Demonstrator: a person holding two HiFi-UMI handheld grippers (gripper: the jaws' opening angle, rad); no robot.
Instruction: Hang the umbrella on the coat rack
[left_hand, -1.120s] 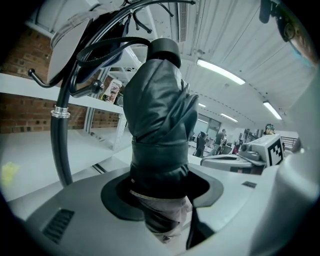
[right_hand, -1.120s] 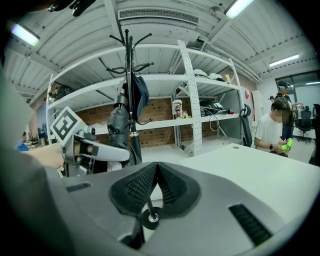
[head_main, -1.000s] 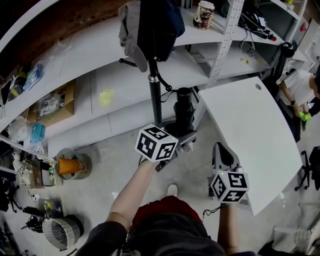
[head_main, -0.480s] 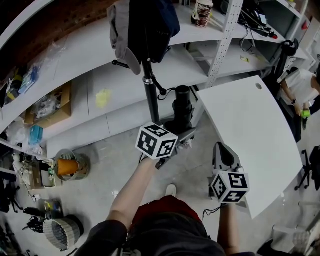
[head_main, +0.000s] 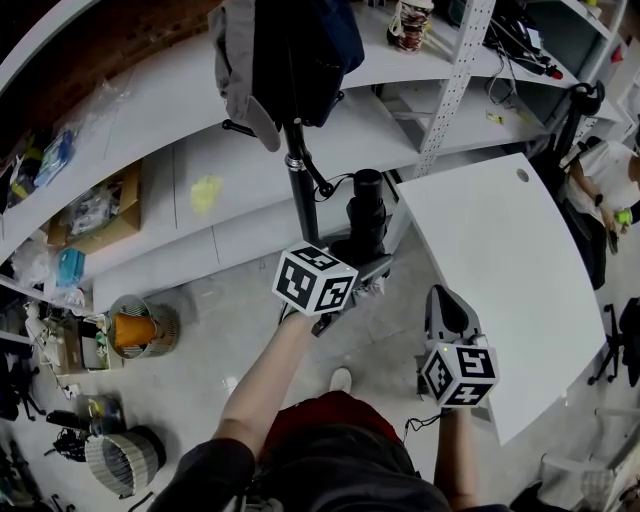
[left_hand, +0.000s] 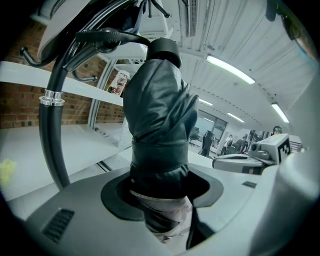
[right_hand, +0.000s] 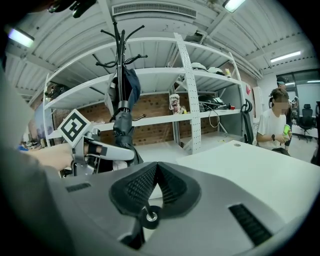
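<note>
Left tool (left_hand: 162, 200): clamped on the folded black fabric umbrella (left_hand: 157, 120), jaws wide around its lower wrapped end.
Umbrella: upright in that grip, just right of the black metal coat rack (head_main: 300, 190), with its cap up near the hooks.
Coat rack: dark garments (head_main: 300, 50) draped over its top.
Right tool (right_hand: 155, 182): jaws together, nothing in them, out to the rack's right over the white counter (head_main: 500, 260).
</note>
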